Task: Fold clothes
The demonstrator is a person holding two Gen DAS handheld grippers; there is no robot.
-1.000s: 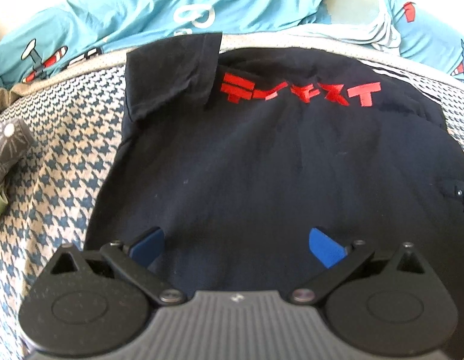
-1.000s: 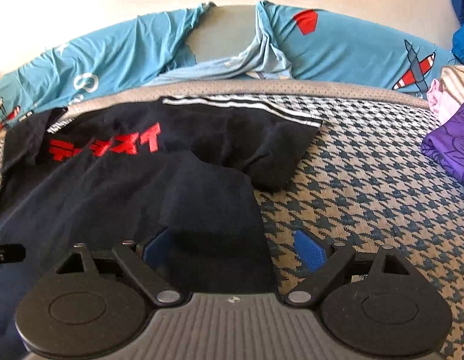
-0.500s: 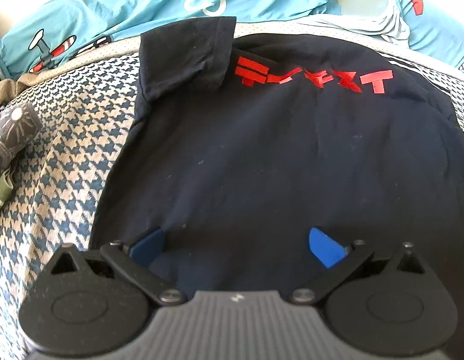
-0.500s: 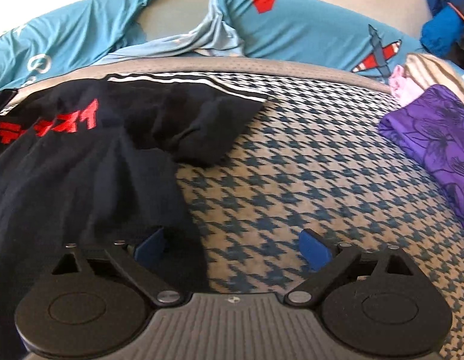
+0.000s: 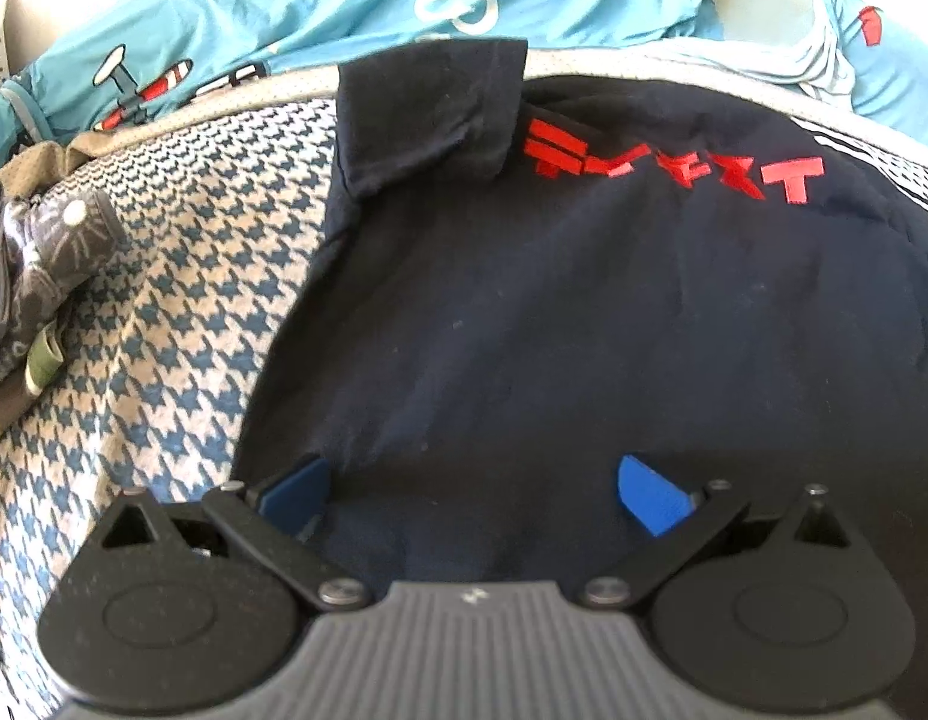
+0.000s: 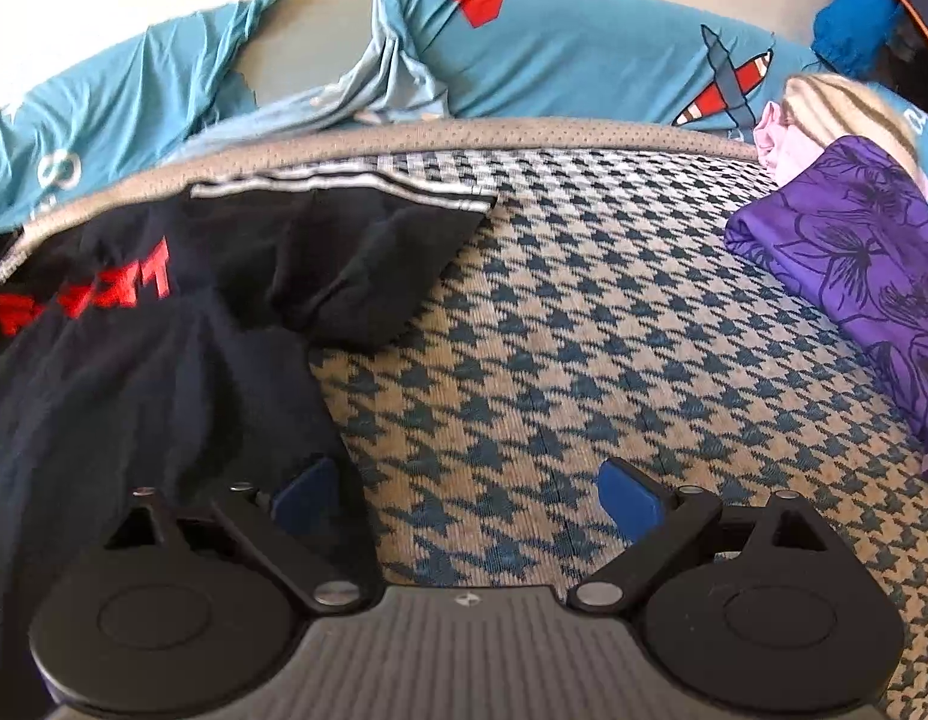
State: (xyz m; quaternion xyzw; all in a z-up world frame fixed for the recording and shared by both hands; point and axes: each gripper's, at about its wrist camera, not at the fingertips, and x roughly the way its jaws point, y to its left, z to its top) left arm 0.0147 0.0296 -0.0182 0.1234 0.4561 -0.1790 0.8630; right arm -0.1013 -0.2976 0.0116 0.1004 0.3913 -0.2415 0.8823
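Left view: the black shirt (image 5: 583,312) lay spread on the houndstooth bed (image 5: 164,324), one sleeve (image 5: 428,114) folded in over the chest, the body still full length. My left gripper (image 5: 472,489) hovered over the hem, fingers wide apart, holding nothing. It had crept closer than a second before.

Right view: the other sleeve (image 6: 368,264) lay crumpled outward, unfolded. My right gripper (image 6: 464,495), fingers spread and empty, had swung right, off the shirt's edge toward bare bed.
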